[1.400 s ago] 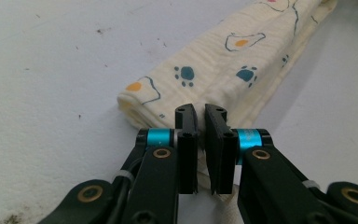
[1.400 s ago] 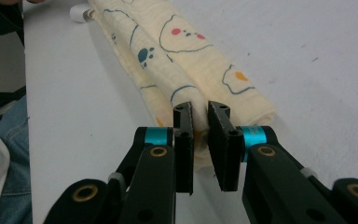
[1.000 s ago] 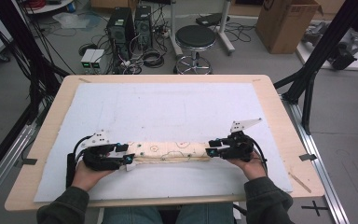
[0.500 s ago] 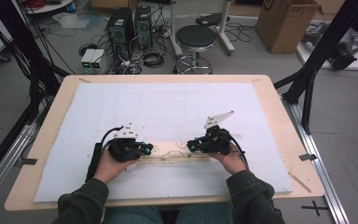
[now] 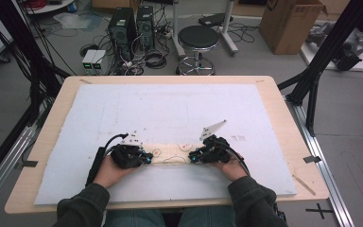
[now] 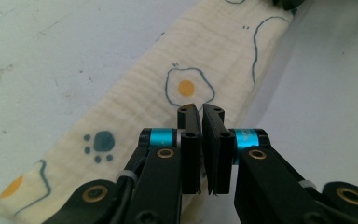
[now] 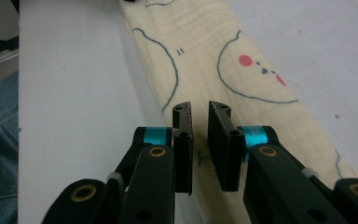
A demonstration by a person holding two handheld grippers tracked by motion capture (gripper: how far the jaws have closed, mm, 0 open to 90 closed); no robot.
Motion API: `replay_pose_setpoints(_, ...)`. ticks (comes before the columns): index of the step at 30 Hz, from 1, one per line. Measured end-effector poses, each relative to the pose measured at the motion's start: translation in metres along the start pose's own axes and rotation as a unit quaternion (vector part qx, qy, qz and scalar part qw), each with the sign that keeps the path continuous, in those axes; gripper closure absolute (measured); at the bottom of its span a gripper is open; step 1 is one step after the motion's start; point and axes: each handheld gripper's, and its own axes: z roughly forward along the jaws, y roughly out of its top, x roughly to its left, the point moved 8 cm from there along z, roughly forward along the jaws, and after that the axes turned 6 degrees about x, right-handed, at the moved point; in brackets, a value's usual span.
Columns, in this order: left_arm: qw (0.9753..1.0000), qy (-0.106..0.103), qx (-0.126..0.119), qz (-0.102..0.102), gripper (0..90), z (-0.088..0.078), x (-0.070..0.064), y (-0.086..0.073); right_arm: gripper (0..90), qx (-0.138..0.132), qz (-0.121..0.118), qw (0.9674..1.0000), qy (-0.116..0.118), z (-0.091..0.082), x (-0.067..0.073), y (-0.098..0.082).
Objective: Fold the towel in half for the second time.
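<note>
A long folded cream cloth (image 5: pixel 170 153) printed with eggs, paws and faces lies across the near part of the white mat (image 5: pixel 170 109). My left gripper (image 5: pixel 147 157) sits over its left part and my right gripper (image 5: pixel 191 157) over its right part, the two pointing at each other. In the left gripper view the jaws (image 6: pixel 201 112) stand almost together on the cloth's (image 6: pixel 135 93) near edge. In the right gripper view the jaws (image 7: pixel 199 112) have just been closing and keep a narrow gap, with the near edge of the cloth (image 7: pixel 205 60) between them.
The mat covers most of the wooden table (image 5: pixel 283 109). Black frame posts rise at both sides. On the floor beyond the far edge stand a stool (image 5: pixel 198 40), computer towers (image 5: pixel 132 23) and a cardboard box (image 5: pixel 293 23).
Both hands have slid inward along the cloth toward each other. Both pairs of jaws have gone from open to closed on its near edge. Less cloth shows between the grippers.
</note>
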Motion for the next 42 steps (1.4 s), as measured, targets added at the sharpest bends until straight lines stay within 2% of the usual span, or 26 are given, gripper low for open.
replay_pose_setpoints(8,0.9999,0.012,0.003,0.009,82.1,-0.007,0.003,-0.009,76.3,0.002,-0.001,0.9997,-0.024,-0.013,-0.006,-0.018)
replay_pose_setpoints(12,0.9999,0.007,-0.008,-0.002,80.9,-0.011,0.006,-0.016,74.9,-0.001,0.003,0.9993,-0.038,-0.022,-0.012,-0.029)
replay_pose_setpoints(15,0.9999,0.009,-0.010,0.000,78.8,-0.015,0.007,-0.018,73.3,-0.005,0.006,0.9991,-0.041,-0.026,-0.014,-0.034)
replay_pose_setpoints(18,0.9995,0.004,-0.031,0.004,73.6,-0.022,0.007,-0.016,70.0,-0.009,0.005,0.9990,-0.045,-0.028,-0.014,-0.033)
replay_pose_setpoints(21,0.9988,0.012,-0.047,0.002,67.8,-0.030,0.011,-0.015,64.0,-0.028,-0.001,0.9983,-0.051,-0.033,-0.015,-0.028)
replay_pose_setpoints(23,0.9990,0.015,-0.043,-0.002,65.9,-0.031,0.015,-0.018,61.7,-0.037,0.003,0.9979,-0.052,-0.036,-0.016,-0.028)
replay_pose_setpoints(28,0.9997,0.017,-0.015,0.000,62.1,-0.028,0.019,-0.030,58.5,-0.030,0.000,0.9980,-0.056,-0.032,-0.018,-0.031)
replay_pose_setpoints(31,0.9998,0.017,-0.012,0.005,60.9,-0.027,0.019,-0.031,57.0,-0.019,-0.001,0.9980,-0.061,-0.029,-0.018,-0.033)
replay_pose_setpoints(35,0.9998,0.018,-0.009,0.008,59.8,-0.027,0.019,-0.034,55.6,-0.018,-0.004,0.9978,-0.063,-0.027,-0.019,-0.036)
replay_pose_setpoints(42,0.9999,0.014,-0.010,0.003,60.1,-0.026,0.020,-0.034,54.5,-0.014,-0.016,0.9971,-0.073,-0.024,-0.018,-0.038)
